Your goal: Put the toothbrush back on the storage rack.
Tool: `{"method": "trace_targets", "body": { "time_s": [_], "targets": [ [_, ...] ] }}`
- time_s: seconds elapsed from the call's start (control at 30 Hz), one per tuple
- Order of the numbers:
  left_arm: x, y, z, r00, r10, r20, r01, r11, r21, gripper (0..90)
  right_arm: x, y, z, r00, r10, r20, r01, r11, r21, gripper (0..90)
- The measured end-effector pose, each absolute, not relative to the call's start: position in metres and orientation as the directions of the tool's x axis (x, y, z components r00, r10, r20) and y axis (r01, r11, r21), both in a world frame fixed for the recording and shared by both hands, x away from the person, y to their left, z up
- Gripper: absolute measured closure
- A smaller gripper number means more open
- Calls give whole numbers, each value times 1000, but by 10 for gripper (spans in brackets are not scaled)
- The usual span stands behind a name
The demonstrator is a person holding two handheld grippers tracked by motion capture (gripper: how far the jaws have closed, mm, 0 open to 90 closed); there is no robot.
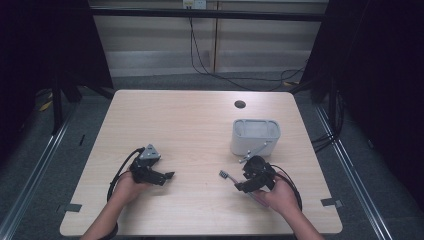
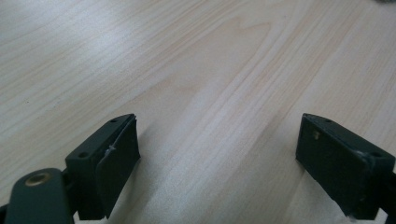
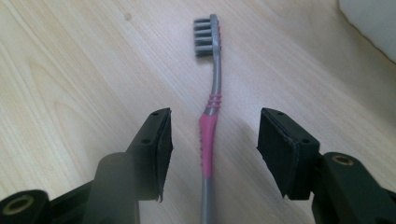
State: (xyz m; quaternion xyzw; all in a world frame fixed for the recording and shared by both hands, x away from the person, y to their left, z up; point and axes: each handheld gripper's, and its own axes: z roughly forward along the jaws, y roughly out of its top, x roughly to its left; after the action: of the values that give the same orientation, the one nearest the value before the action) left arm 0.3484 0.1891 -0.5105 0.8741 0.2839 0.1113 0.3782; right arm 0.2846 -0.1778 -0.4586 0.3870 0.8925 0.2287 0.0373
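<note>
On the near right part of the wooden surface (image 1: pixel 200 125), a toothbrush (image 3: pixel 209 135) was laid flat, its grey bristled head pointing away from the person and its pink grip section lying between the fingers (image 3: pixel 156 149) of the right gripper (image 1: pixel 246 183). Those fingers were seen part-spread on either side of the handle, with bare wood visible between each pad and the pink grip, so nothing was yet pinched; they were judged to have been lined up along the handle so that a squeeze would catch it across its narrow width. The grip section was likely chosen because its ribbed pink part would slip less than the smooth grey neck. Just beyond, a pale grey rectangular holder (image 1: pixel 255 136) was stood upright, with a slim grey utensil (image 1: pixel 252 152) leaned against its front wall; it was judged the probable destination, placed within easy reach of the right hand. Over at the near left, the left gripper (image 1: pixel 167 176) was held low over bare wood, its fingers (image 2: pixel 116 158) spread wide with nothing between them, apparently parked clear of the work.
</note>
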Motion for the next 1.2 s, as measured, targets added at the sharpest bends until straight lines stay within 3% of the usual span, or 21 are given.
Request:
{"method": "trace_targets", "body": {
  "time_s": [0.53,1.2],
  "targets": [
    [351,188,-511,813,582,-22,414,-552,724,122,289,-168,-464,-676,729,106,716,616,328,625],
    [351,188,-511,813,582,-22,414,-552,724,122,300,-141,-469,-718,694,51,685,692,227,635]
  ]
}}
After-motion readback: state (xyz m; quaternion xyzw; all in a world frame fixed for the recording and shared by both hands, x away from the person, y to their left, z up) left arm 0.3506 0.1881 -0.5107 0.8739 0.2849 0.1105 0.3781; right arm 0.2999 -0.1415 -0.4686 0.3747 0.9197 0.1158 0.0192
